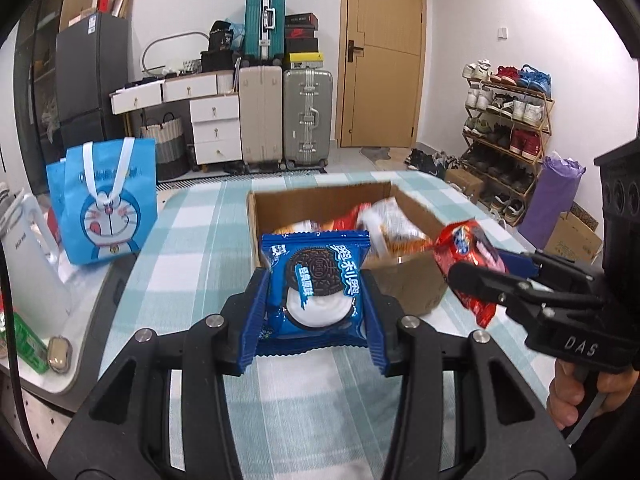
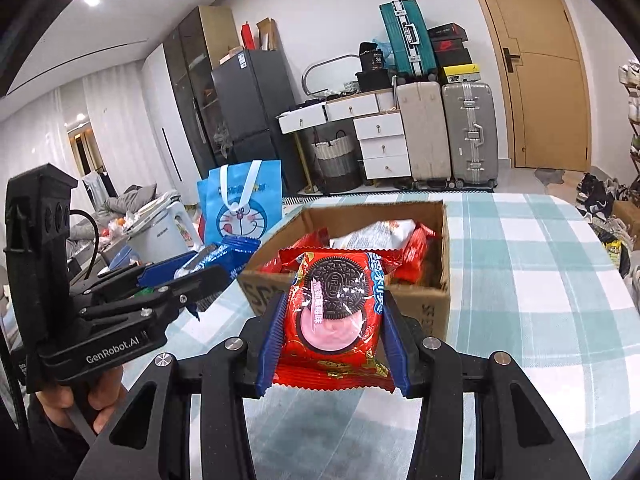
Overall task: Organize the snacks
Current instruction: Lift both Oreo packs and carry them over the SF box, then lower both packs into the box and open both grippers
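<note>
My left gripper (image 1: 314, 312) is shut on a blue Oreo pack (image 1: 316, 288), held upright above the checked tablecloth just in front of the cardboard box (image 1: 408, 284). My right gripper (image 2: 334, 328) is shut on a red Oreo pack (image 2: 336, 312), also held in front of the box (image 2: 428, 304). The box holds several red and white snack packs (image 2: 376, 236). In the left wrist view the right gripper (image 1: 480, 268) with its red pack (image 1: 464, 248) is at the right, by the box's near right corner. In the right wrist view the left gripper (image 2: 200, 268) with the blue pack (image 2: 236, 250) is at the left.
A blue Doraemon bag (image 1: 104, 208) stands left of the table, with a white appliance (image 1: 28, 264) beside it. The checked tablecloth (image 2: 540, 300) stretches right of the box. Suitcases, drawers, a door and a shoe rack (image 1: 508, 132) are behind.
</note>
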Demonstrator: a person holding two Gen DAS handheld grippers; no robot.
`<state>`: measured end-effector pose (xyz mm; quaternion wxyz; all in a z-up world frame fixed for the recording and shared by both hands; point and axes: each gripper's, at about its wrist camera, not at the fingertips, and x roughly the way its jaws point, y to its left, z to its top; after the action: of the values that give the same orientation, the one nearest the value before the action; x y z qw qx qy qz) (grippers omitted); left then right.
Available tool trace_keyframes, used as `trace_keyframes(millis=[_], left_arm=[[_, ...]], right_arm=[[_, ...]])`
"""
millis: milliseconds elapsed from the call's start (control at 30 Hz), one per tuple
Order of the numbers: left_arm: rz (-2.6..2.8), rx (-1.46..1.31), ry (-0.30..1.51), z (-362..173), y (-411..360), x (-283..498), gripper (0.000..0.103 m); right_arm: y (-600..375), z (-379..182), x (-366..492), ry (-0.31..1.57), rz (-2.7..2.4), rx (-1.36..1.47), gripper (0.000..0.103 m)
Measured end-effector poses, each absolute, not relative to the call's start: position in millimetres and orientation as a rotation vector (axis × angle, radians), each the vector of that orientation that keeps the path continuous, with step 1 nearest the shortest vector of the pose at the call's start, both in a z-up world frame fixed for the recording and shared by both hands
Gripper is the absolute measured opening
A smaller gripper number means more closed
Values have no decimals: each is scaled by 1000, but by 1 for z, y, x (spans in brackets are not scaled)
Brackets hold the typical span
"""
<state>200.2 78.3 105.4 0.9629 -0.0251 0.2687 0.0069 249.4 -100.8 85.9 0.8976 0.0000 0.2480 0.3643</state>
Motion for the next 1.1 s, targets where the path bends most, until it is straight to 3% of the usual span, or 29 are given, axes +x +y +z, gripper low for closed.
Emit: trace_keyframes(millis=[367, 900, 1000, 1100], left_arm=[[72, -102, 542, 134, 87, 252, 41], [112, -96, 642, 78, 93, 323, 41], [118, -89, 643, 72, 93, 324, 41], [116, -103, 648, 71, 97, 322, 45]], right_arm=[[-105, 110, 295, 538, 758, 120, 46], [-74, 89, 344, 630, 692, 90, 46], [-70, 87, 344, 632, 689, 52, 52], [-74, 91, 337, 589, 667, 23, 79]])
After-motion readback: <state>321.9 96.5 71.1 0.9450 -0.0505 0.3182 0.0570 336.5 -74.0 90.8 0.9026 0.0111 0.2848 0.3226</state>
